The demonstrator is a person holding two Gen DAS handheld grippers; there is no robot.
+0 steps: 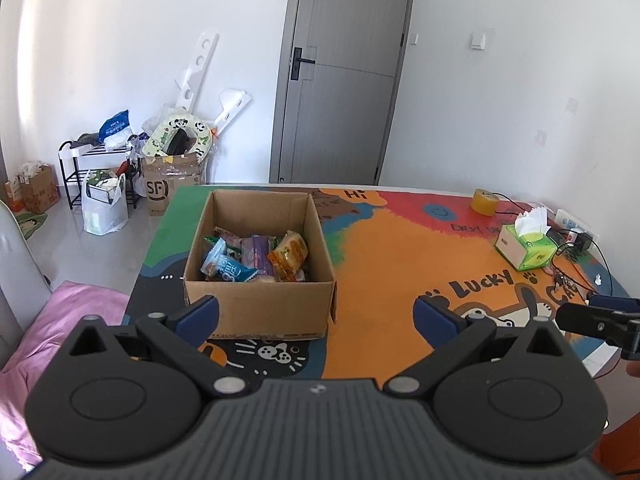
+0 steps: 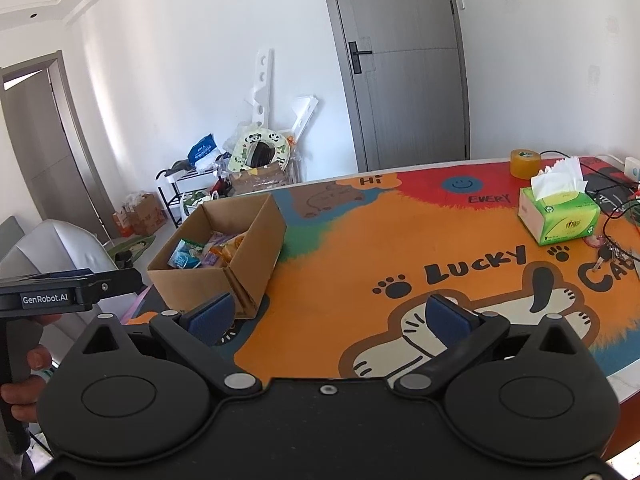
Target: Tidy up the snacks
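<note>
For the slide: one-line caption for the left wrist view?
Open left gripper faces a cardboard box of snacks on a cartoon tablecloth.

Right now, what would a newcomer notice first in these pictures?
The open cardboard box of snack packets stands at the left end of the colourful cartoon table mat. A green tissue box and a yellow tape roll sit at the far right. Both grippers, left and right, are open and hold nothing.

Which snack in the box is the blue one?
The blue packet at the near-left of the cardboard box. It is light blue and white, while the others beside it are purple and orange-yellow.
</note>
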